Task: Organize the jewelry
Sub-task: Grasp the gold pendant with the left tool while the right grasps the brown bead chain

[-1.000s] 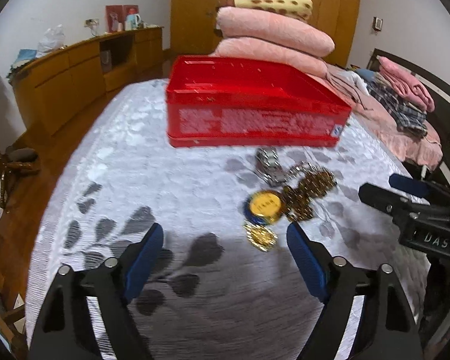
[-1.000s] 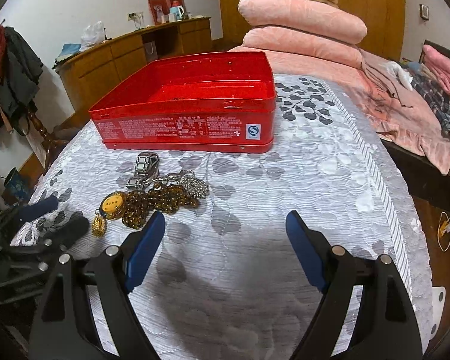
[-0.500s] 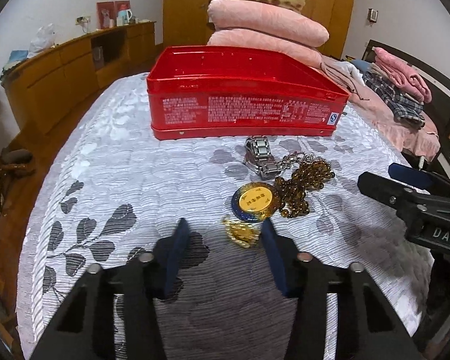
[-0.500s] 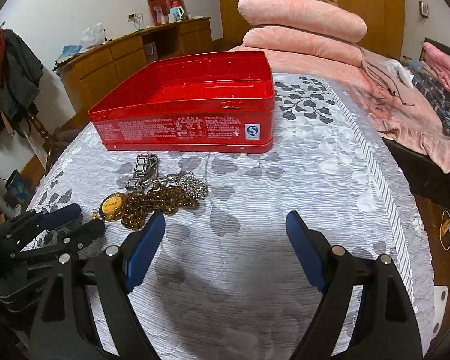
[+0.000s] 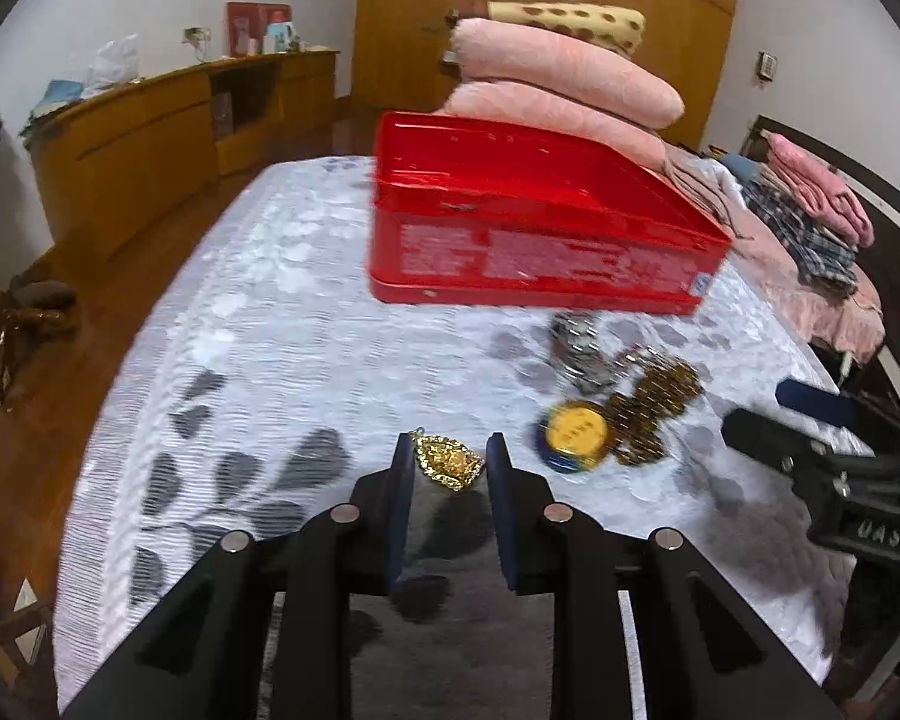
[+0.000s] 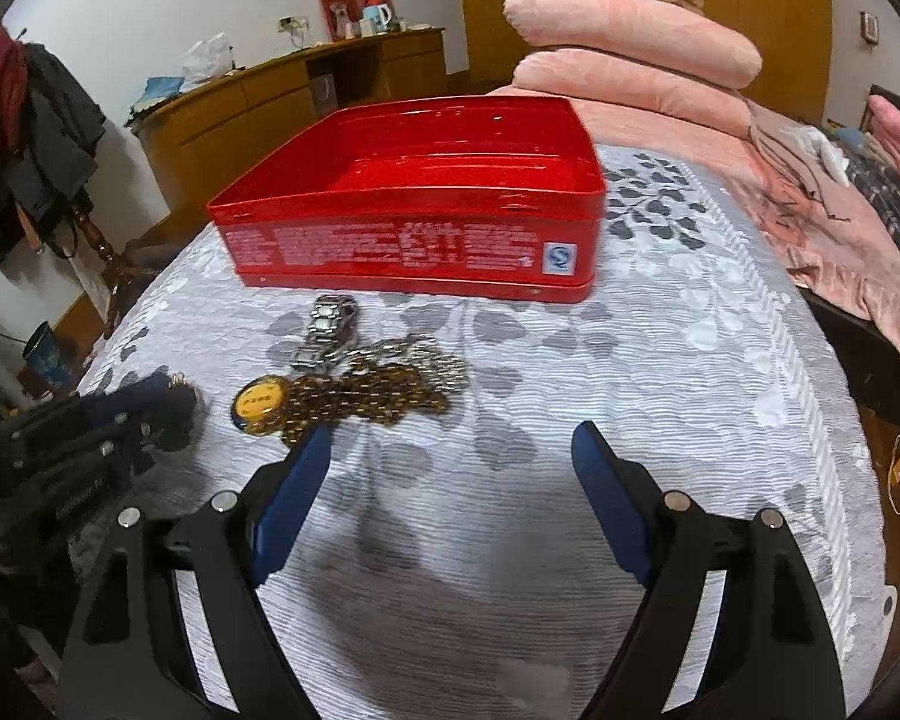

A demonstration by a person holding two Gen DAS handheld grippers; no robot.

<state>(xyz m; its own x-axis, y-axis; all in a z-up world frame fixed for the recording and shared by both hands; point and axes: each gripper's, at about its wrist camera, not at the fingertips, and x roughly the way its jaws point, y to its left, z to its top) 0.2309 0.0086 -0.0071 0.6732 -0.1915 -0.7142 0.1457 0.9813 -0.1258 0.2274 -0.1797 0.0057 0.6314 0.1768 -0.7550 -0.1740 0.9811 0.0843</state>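
Observation:
A gold pendant point(image 5: 448, 462) sits between the blue pads of my left gripper point(image 5: 447, 450), whose jaws are closing and touch it on both sides, just above the grey leaf-patterned bedspread point(image 5: 282, 360). To its right lie a round yellow medallion point(image 5: 573, 435), a brown bead chain point(image 5: 654, 414) and a silver watch point(image 5: 576, 348). An open red tin box point(image 6: 414, 240) stands behind them. My right gripper point(image 6: 450, 450) stands open over bare bedspread, right of the medallion point(image 6: 261, 402) and beads point(image 6: 366, 396). The left gripper point(image 6: 168, 396) hides the pendant in the right wrist view.
Pink pillows point(image 5: 564, 78) are stacked behind the tin. Folded clothes point(image 5: 810, 222) lie at the right on a pink sheet. A wooden cabinet point(image 5: 150, 144) runs along the left wall. The bed's edge point(image 6: 834, 396) drops off at the right.
The left jaws have closed from wide apart onto the gold pendant. The pendant has moved left, away from the medallion, with the gripper. The right gripper has stayed open and still.

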